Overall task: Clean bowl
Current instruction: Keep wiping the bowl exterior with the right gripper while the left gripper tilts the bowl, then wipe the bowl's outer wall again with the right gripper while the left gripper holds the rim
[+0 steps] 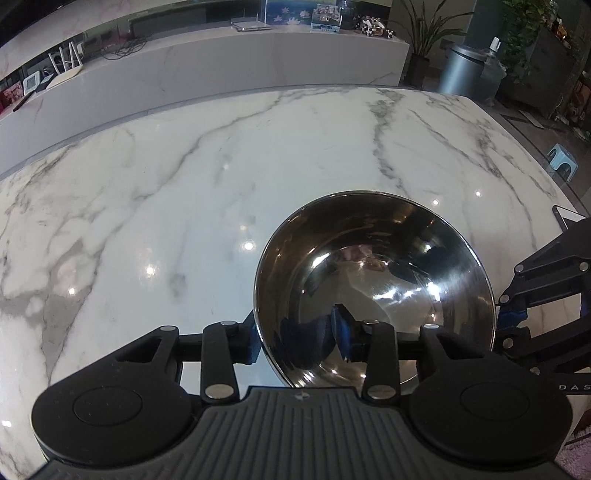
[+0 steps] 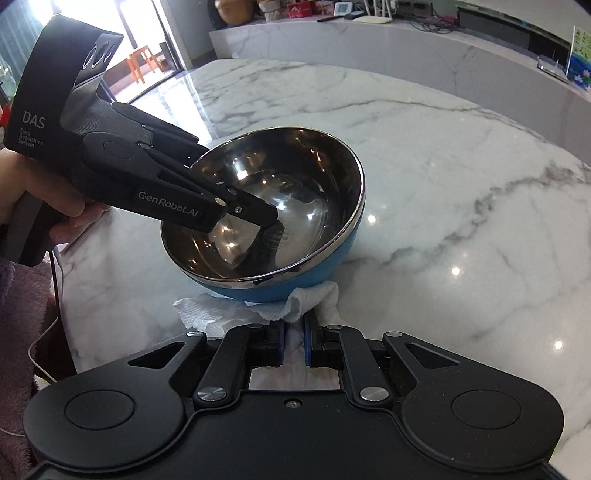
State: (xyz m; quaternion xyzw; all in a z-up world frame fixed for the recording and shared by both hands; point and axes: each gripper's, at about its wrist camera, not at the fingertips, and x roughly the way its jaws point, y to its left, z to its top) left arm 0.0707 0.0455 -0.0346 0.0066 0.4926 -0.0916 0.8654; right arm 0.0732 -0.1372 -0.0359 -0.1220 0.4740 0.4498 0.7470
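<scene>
1. The right gripper [image 2: 293, 341] is a matte black frame of hinged links with blue pads, and its jaws are pinched together on a crumpled white paper towel [image 2: 255, 310]. The soft, wrinkled sheet bulges out between and ahead of the pads.

2. The towel spreads onto the marble table [image 2: 461, 155] and lies against the near underside of the bowl [image 2: 295, 206]; a fold curls up beside the blue shell.

3. The bowl is round and deep, with a mirror-bright steel lining, a thin rolled steel rim and a smooth blue outer wall. It sits on the table tilted, its mouth turned toward the left gripper.

4. The left gripper [image 1: 299, 341] straddles the bowl's rim, one blue pad outside the wall and one inside the steel hollow. In its own view the jaws stand apart, a narrow gap showing at each pad; whether either pad touches the wall I cannot tell.

5. A hand [image 2: 55, 206] wraps the left gripper's black handle, a fuzzy purplish sleeve below it.

6. The table is glossy white marble with grey veins, round-edged, speckled with lamp reflections.

7. Beyond it runs a long white marble counter [image 1: 236, 62], with potted plants [image 1: 428, 33] and a grey cylindrical bin [image 1: 461, 70] to its side.
</scene>
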